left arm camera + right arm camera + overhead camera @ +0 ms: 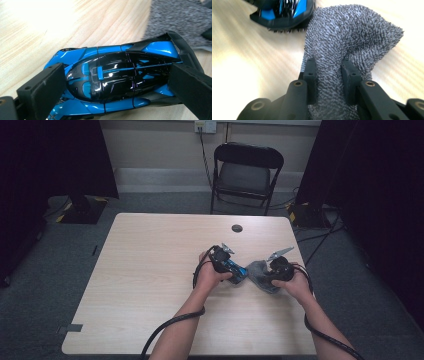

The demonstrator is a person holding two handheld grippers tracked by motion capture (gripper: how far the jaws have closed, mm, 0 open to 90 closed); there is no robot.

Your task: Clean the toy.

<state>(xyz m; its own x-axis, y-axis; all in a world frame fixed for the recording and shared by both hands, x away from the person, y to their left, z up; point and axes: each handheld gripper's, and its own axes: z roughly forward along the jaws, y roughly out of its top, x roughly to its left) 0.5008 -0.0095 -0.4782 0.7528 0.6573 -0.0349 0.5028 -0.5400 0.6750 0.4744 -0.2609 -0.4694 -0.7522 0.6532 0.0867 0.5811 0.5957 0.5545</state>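
Two grippers work close together on the right half of the wooden table (150, 265), near the middle of its depth. The left gripper (112, 82) is clamped on a blue and black toy car (117, 80), one pad on its nose and one on its tail, with the car resting on the tabletop. Just right of it, the right gripper (328, 72) pinches a fold of grey cloth (352, 37), whose loose end bunches up beyond the jaws and lies just beside the car's rear wing. Cloth and right hand (295, 282) sit near the table's right edge, leaving little room there. Wide bare wood stretches left and toward the near edge. A folding chair (247, 170) stands beyond the far edge.
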